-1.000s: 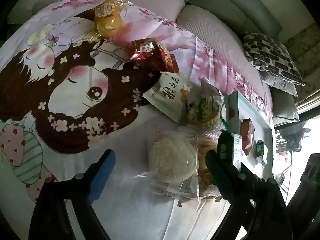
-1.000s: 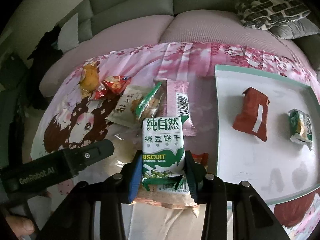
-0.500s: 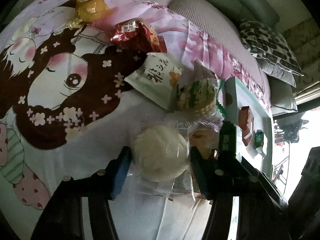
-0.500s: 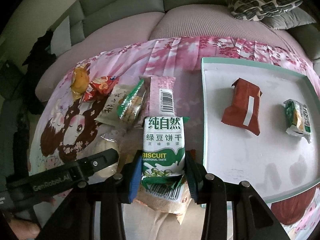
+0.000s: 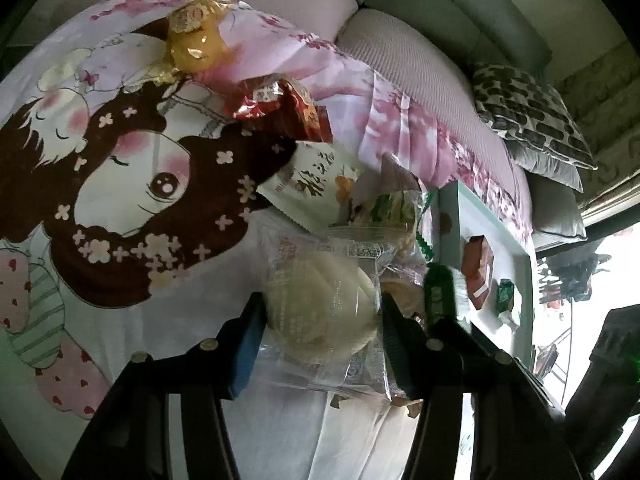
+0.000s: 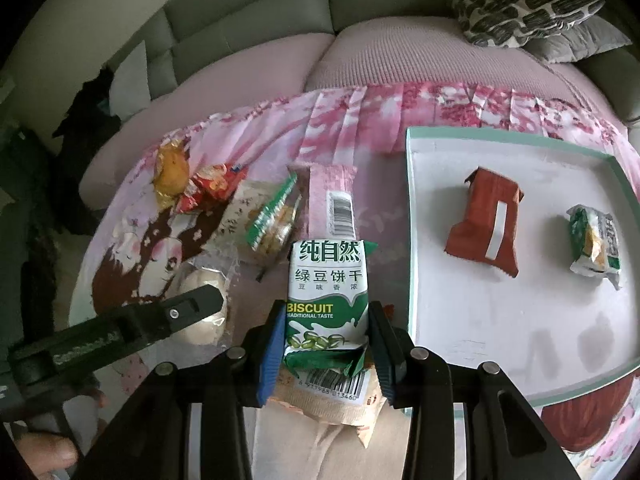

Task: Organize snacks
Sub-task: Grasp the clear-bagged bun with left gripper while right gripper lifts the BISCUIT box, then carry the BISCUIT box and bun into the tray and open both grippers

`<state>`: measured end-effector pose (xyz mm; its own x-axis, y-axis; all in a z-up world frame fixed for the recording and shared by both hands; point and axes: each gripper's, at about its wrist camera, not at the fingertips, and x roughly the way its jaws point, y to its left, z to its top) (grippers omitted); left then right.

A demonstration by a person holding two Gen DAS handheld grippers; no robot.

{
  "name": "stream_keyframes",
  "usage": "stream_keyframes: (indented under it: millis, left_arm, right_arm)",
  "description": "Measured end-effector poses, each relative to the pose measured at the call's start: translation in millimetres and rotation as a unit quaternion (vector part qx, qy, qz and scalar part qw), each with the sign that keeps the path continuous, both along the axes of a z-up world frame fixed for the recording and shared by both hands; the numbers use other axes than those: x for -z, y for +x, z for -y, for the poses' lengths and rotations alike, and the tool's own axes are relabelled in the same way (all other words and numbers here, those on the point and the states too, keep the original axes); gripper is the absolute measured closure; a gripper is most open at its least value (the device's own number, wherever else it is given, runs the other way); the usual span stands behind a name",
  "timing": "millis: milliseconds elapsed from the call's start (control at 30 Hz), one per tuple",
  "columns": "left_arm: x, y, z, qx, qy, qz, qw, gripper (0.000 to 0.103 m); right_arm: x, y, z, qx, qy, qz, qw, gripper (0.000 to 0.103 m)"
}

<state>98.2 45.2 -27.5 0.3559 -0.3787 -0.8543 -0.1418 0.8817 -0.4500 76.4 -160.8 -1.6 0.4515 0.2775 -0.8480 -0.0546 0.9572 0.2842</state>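
Two grips: left gripper (image 5: 320, 340) clamps bun (image 5: 320, 304); right gripper (image 6: 327, 340) clamps biscuit pack (image 6: 327, 292) beside tray (image 6: 412, 240).

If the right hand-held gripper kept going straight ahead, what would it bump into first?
Probably the pink wrapper, lying right beyond the biscuit packet that the right hand-held gripper holds; depth is hard to judge.
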Motion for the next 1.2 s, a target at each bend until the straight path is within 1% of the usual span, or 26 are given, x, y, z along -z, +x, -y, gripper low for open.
stream_keyframes:
  millis: [133,300,400,500,600,733,800,967,1100,1200]
  left_arm:
    - [-7,-2,-2,-0.007,0.000,0.012,0.9999,0.046]
    - [-21,-5,-1,-0.007,0.004,0.038,0.9993,0.046]
    - [-27,-5,2,-0.006,0.003,0.052,0.9986,0.046]
    - [-35,-4,8,0.002,0.002,0.072,0.9974,0.046]
    - [-41,-3,20,0.015,0.003,0.091,0.9957,0.046]
    - [-49,1,45,0.047,0.003,0.112,0.9927,0.046]
    - [-50,2,62,0.070,0.002,0.119,0.9904,0.046]
    - [-53,2,105,0.123,0.009,0.134,0.9832,0.046]
    - [-53,1,135,0.157,0.013,0.139,0.9777,0.046]
    - [-48,0,158,0.182,0.020,0.139,0.9732,0.046]
  right_arm:
    - [-9,-3,3,0.005,0.008,0.015,1.000,0.061]
    - [-10,-2,5,0.010,0.011,0.013,1.000,0.061]
    - [-14,-4,11,0.017,0.013,0.019,1.000,0.061]
    - [-21,-5,24,0.037,0.009,0.028,0.999,0.061]
    - [-22,-7,45,0.066,0.008,0.028,0.997,0.061]
    - [-20,-9,79,0.122,-0.013,0.024,0.992,0.061]
    - [-20,-11,95,0.146,-0.019,0.022,0.989,0.061]
    - [-19,-18,131,0.196,-0.019,0.019,0.980,0.061]
    - [-16,-24,156,0.227,-0.008,0.017,0.974,0.061]
    - [-14,-27,172,0.252,-0.009,0.016,0.968,0.061]
